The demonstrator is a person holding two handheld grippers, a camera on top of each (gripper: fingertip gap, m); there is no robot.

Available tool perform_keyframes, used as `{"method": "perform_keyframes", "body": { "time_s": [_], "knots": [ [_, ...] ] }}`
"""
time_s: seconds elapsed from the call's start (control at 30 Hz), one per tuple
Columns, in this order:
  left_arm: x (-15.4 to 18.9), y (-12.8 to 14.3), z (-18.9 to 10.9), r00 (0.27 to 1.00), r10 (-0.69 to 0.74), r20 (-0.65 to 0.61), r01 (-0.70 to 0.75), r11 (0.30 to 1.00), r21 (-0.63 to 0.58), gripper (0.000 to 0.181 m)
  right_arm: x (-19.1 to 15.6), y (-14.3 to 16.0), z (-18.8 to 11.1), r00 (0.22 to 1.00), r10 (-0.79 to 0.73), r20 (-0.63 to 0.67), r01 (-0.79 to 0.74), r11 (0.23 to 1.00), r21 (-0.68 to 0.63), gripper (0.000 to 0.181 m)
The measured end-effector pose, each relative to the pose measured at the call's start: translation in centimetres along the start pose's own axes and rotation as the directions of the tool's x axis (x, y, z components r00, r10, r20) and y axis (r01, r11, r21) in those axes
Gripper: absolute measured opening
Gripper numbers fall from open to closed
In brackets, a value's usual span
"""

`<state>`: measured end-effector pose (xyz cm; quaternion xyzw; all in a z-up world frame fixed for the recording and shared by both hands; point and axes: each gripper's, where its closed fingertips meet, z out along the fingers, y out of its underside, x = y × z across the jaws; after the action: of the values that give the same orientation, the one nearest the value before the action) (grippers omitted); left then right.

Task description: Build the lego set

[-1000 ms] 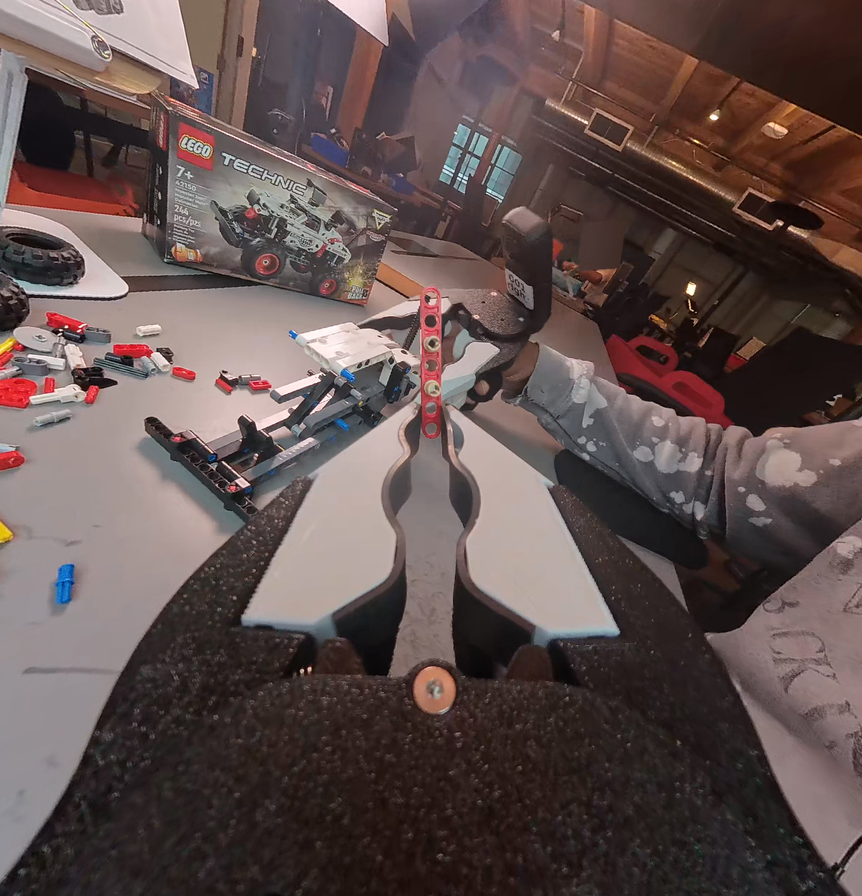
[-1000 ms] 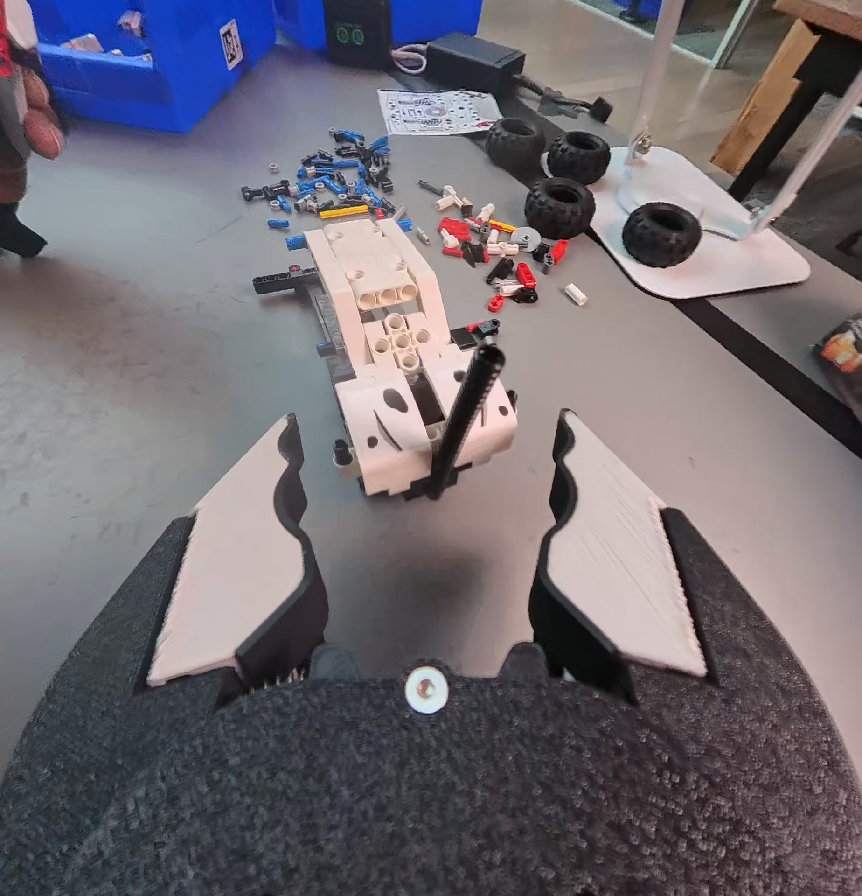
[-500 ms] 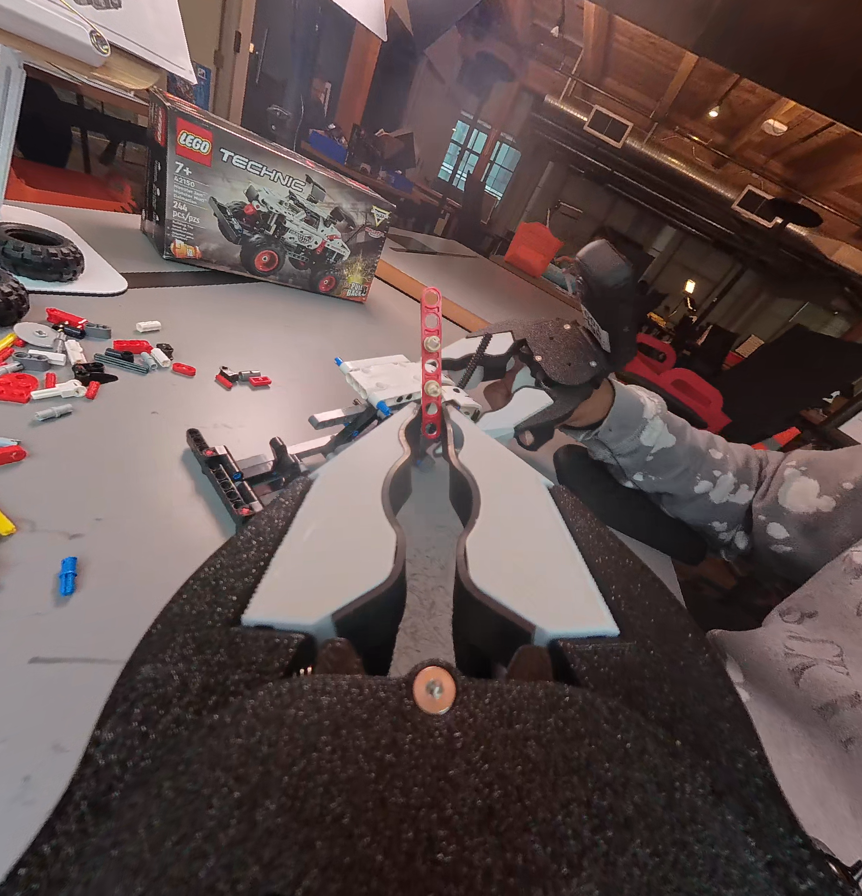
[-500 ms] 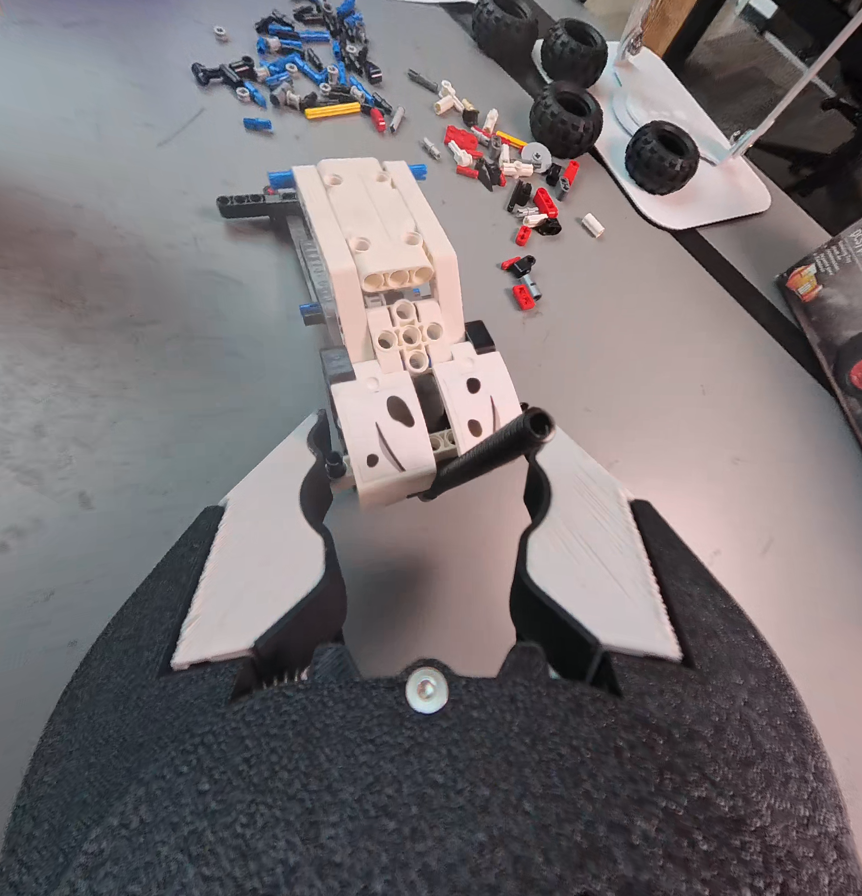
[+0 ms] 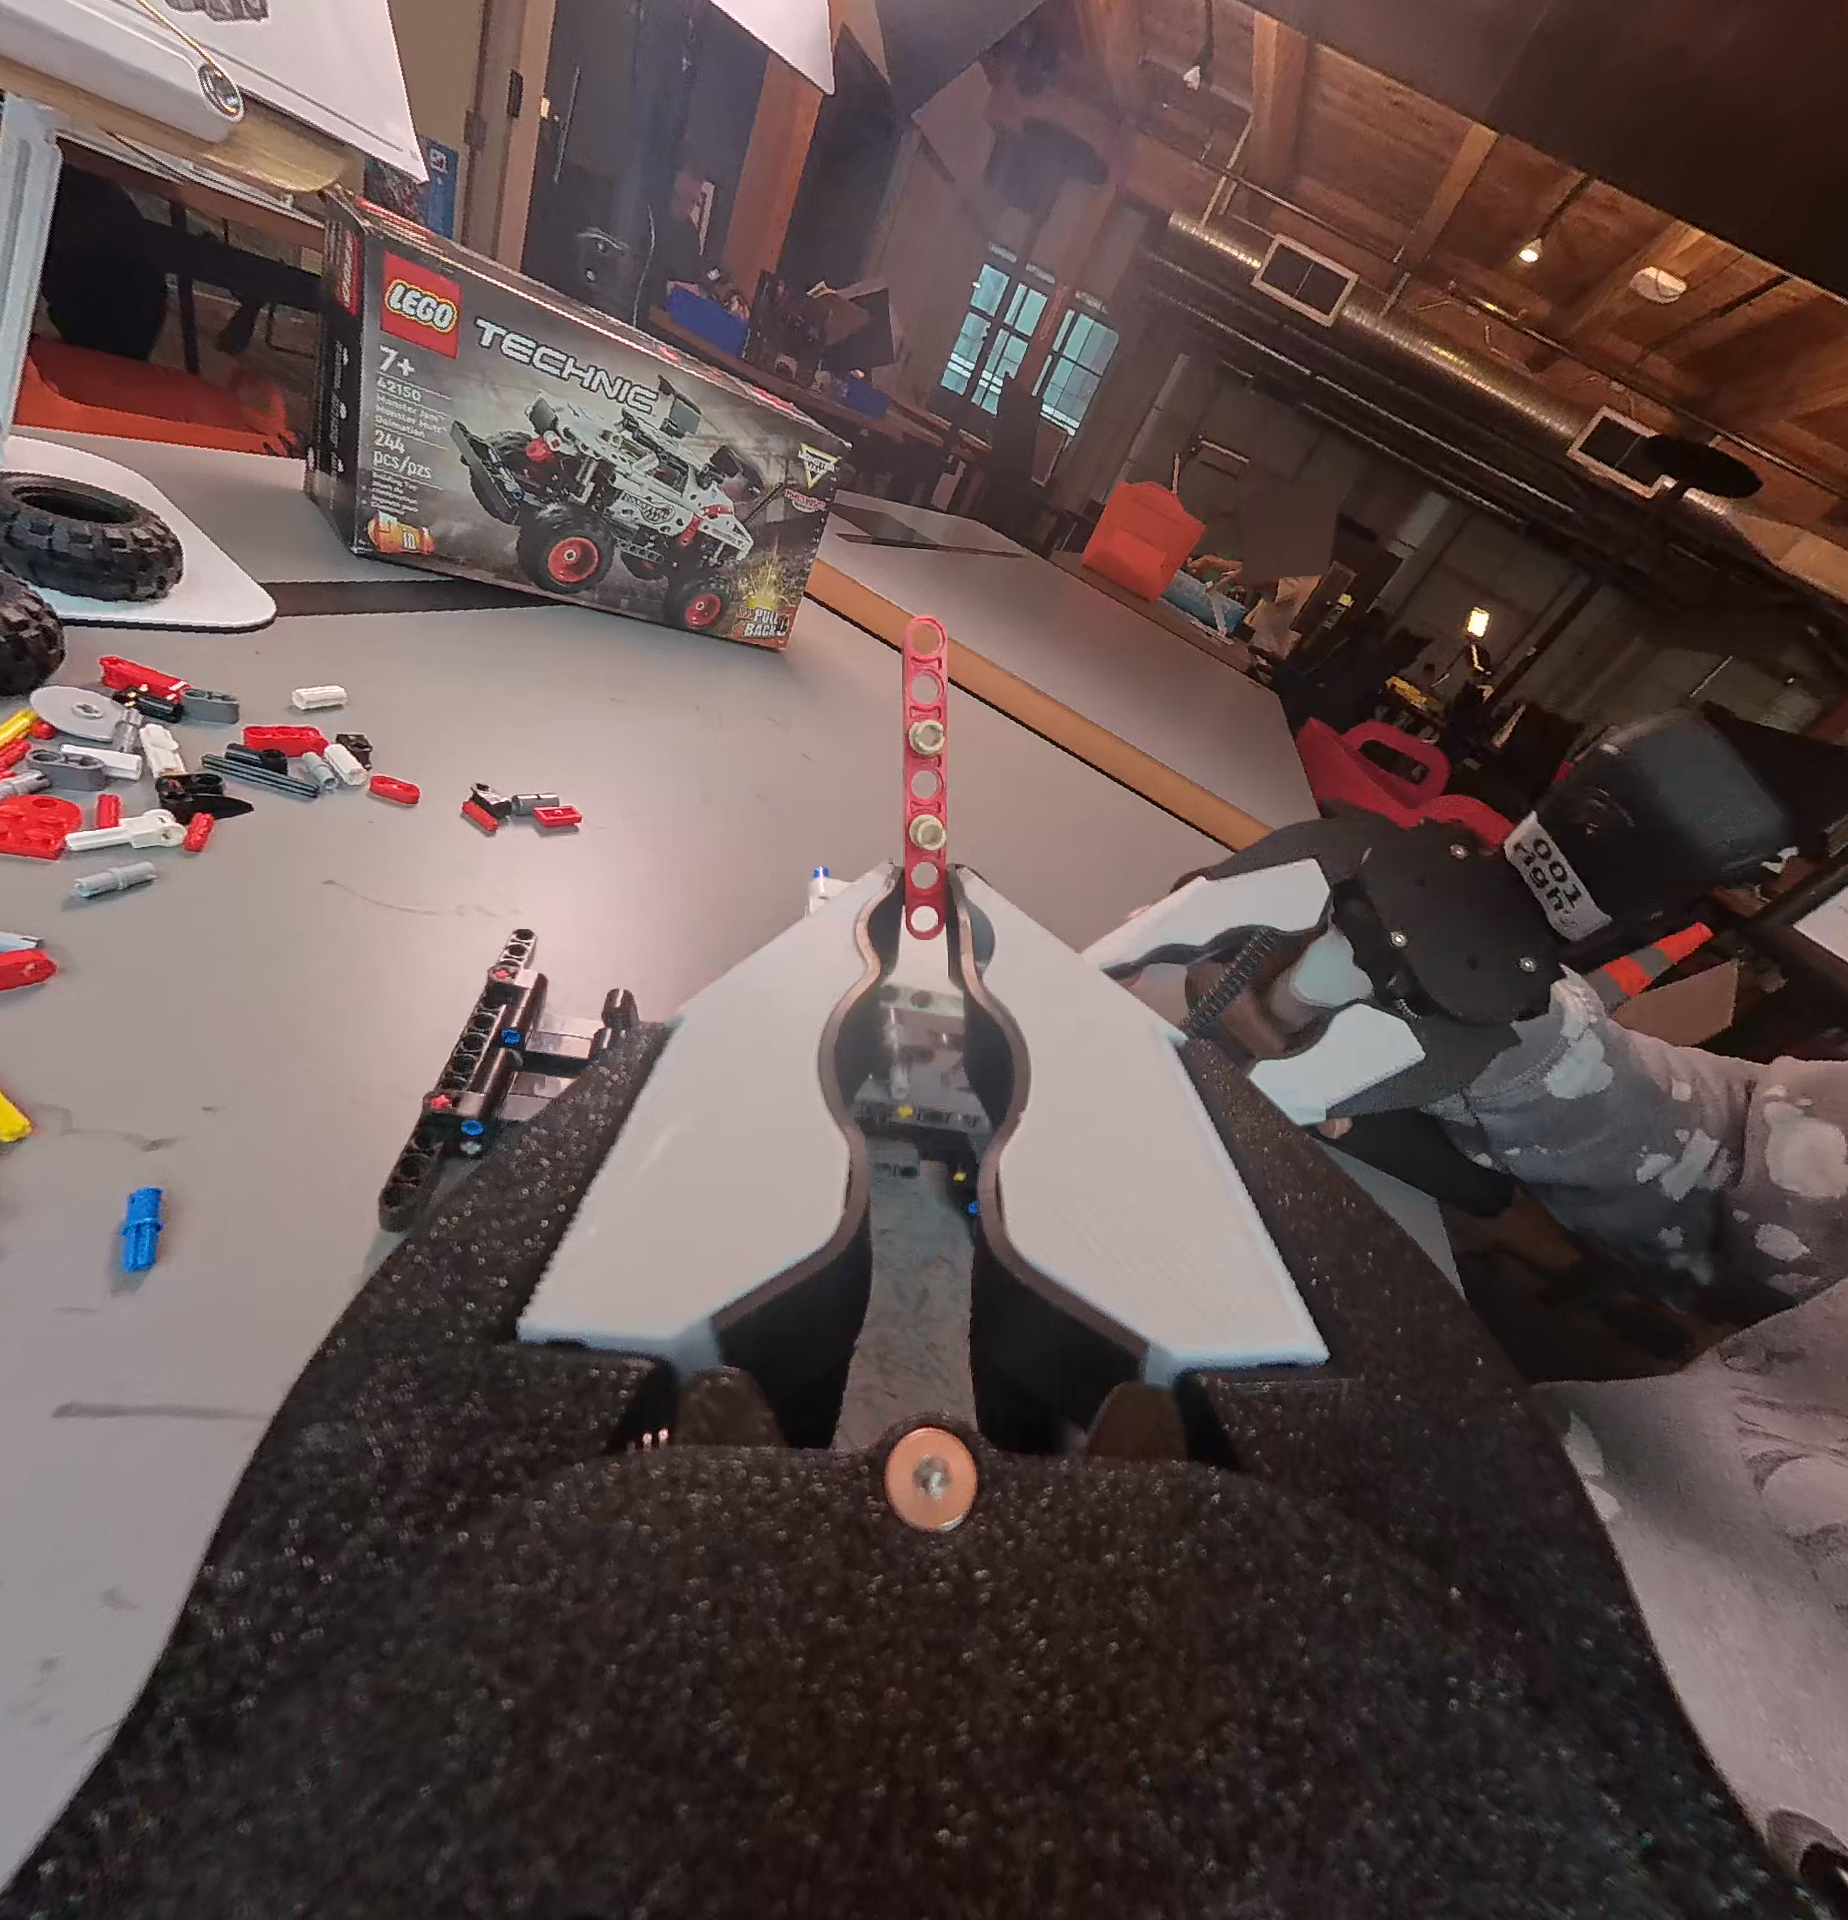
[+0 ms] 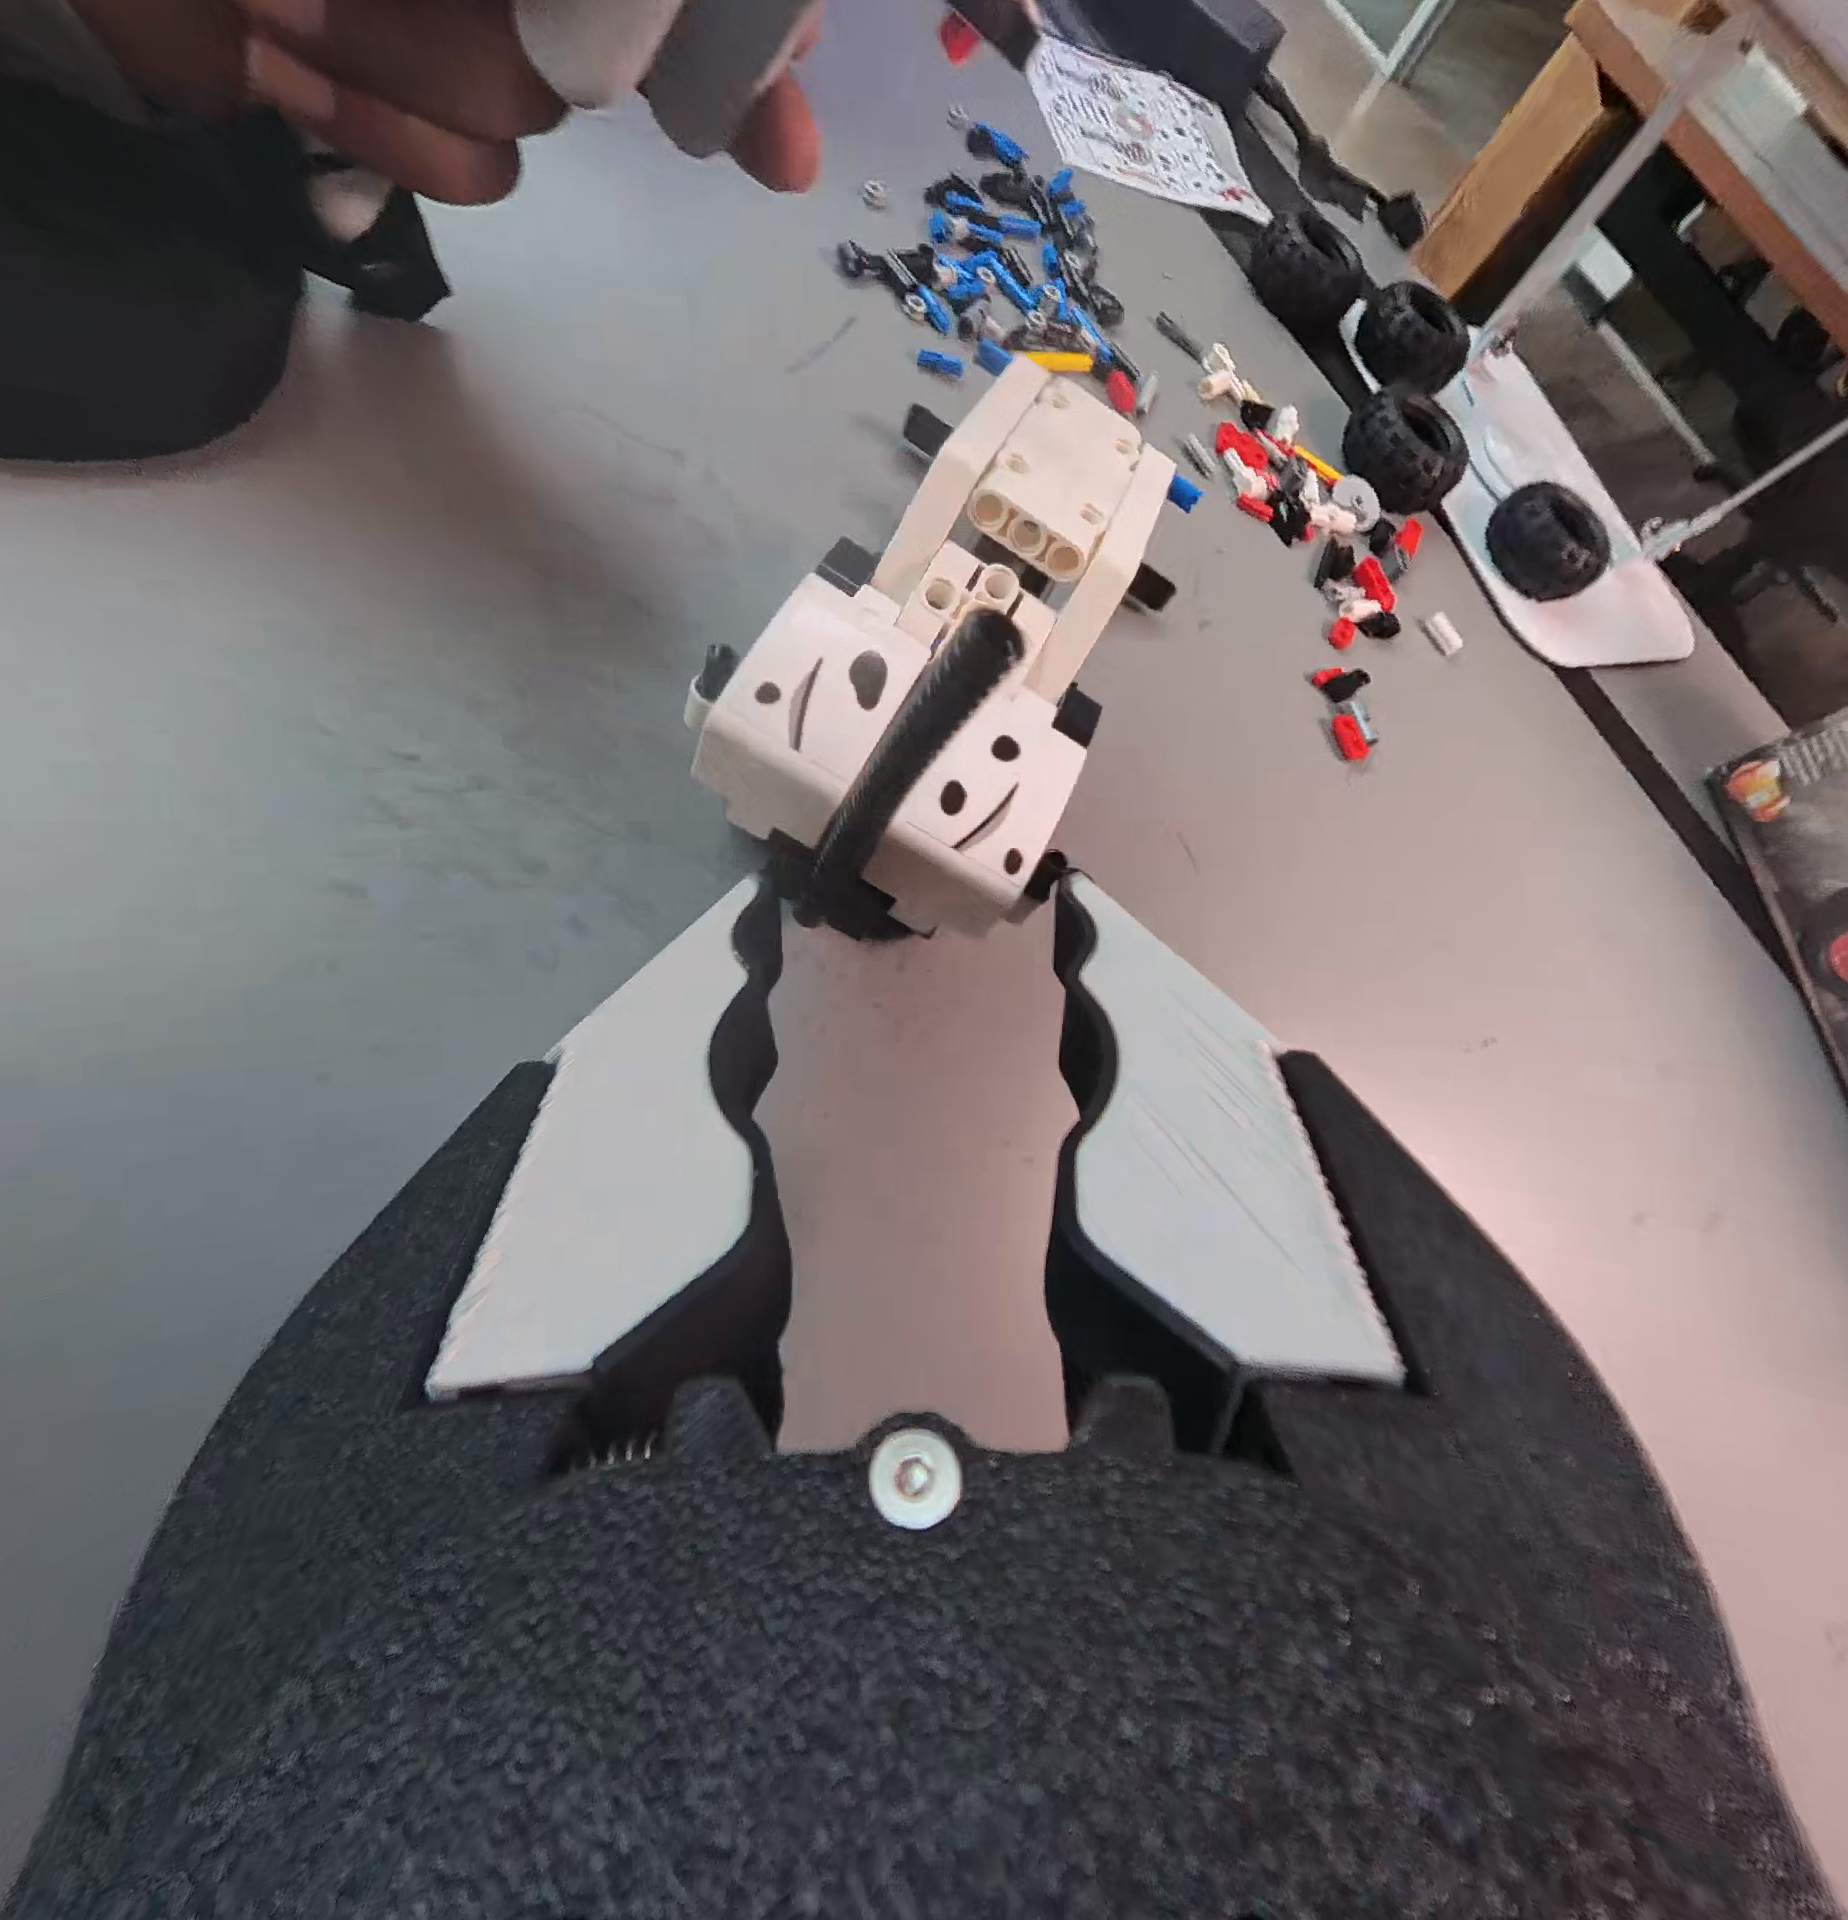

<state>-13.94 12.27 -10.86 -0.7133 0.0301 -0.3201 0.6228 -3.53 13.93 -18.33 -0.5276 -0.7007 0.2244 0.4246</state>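
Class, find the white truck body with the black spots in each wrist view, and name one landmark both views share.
Left wrist view: white truck body glimpsed through the gap between the claw fingers.
Right wrist view: centre, gripped at its near end.
Shared landmark: black tyres.

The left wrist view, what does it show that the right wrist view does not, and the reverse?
Only the left wrist view shows the red beam pinched in the left gripper and the set's box. Only the right wrist view shows the spotted white front of the truck body, held at the right gripper, and the sticker sheet. Both show the grey table, black tyres and loose parts.
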Motion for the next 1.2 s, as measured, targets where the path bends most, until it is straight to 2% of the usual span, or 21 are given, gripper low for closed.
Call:
{"method": "perform_keyframes", "body": {
  "time_s": [0.1,0.2,0.27,0.33,0.5,0.6,0.67,0.73,0.8,0.97,1.1,1.2],
  "knots": [
    [0.1,-0.2,-0.1,1.0,0.012,-0.001,-0.012,1.0,0.006,0.007,-2.2,-1.5,0.2,0.995,-0.082,0.049,0.079,0.994,0.069,0.042],
    [0.4,-0.3,-0.3,0.999,0.037,-0.009,-0.037,0.999,0.012,0.007,-4.7,-2.7,0.0,0.969,-0.19,0.158,0.162,0.971,0.173,0.043],
    [0.6,-0.4,-0.5,0.999,0.052,-0.014,-0.052,0.999,0.012,0.007,-5.3,-3.4,-0.8,0.955,-0.187,0.232,0.133,0.964,0.232,0.042],
    [0.8,-0.5,-0.7,0.998,0.061,-0.024,-0.061,0.998,0.016,0.007,-4.6,-4.5,-2.1,0.951,-0.162,0.262,0.081,0.952,0.296,0.037],
    [1.8,-0.9,-0.7,0.994,0.09,-0.064,-0.087,0.995,0.041,0.007,0.5,-7.8,-4.6,0.978,-0.037,0.204,-0.053,0.907,0.418,0.021],
    [3.6,-1.4,-0.5,0.984,0.102,-0.143,-0.09,0.992,0.089,0.007,2.0,-9.8,-4.6,0.967,0.042,0.249,-0.161,0.863,0.478,0.016],
    [5.3,-2.0,-0.6,0.967,0.066,-0.248,-0.033,0.991,0.133,0.007,2.0,-11.2,-4.0,0.949,0.06,0.311,-0.218,0.835,0.505,0.009],
    [6.6,-2.6,-0.8,0.939,0.012,-0.344,0.046,0.986,0.162,0.006,1.6,-12.5,-3.4,0.917,0.067,0.393,-0.281,0.81,0.516,0.006],
    [7.1,-2.6,-0.9,0.923,0.001,-0.386,0.071,0.983,0.171,0.006,0.9,-14.1,-3.1,0.87,0.074,0.487,-0.359,0.772,0.524,0.008],
    [7.7,-2.7,-1.0,0.91,0.01,-0.413,0.076,0.979,0.19,0.006,-1.2,-15.9,-2.1,0.76,0.088,0.644,-0.474,0.752,0.457,0.035],
    [7.8,-2.8,-1.1,0.905,0.014,-0.424,0.076,0.978,0.195,0.006,-0.6,-16.3,-2.1,0.73,0.131,0.671,-0.548,0.7,0.458,0.025],
    [8.0,-2.3,-0.7,0.907,0.027,-0.419,0.051,0.984,0.174,0.006,0.1,-16.5,-2.4,0.678,0.174,0.714,-0.62,0.656,0.429,0.023]
  ]
}}
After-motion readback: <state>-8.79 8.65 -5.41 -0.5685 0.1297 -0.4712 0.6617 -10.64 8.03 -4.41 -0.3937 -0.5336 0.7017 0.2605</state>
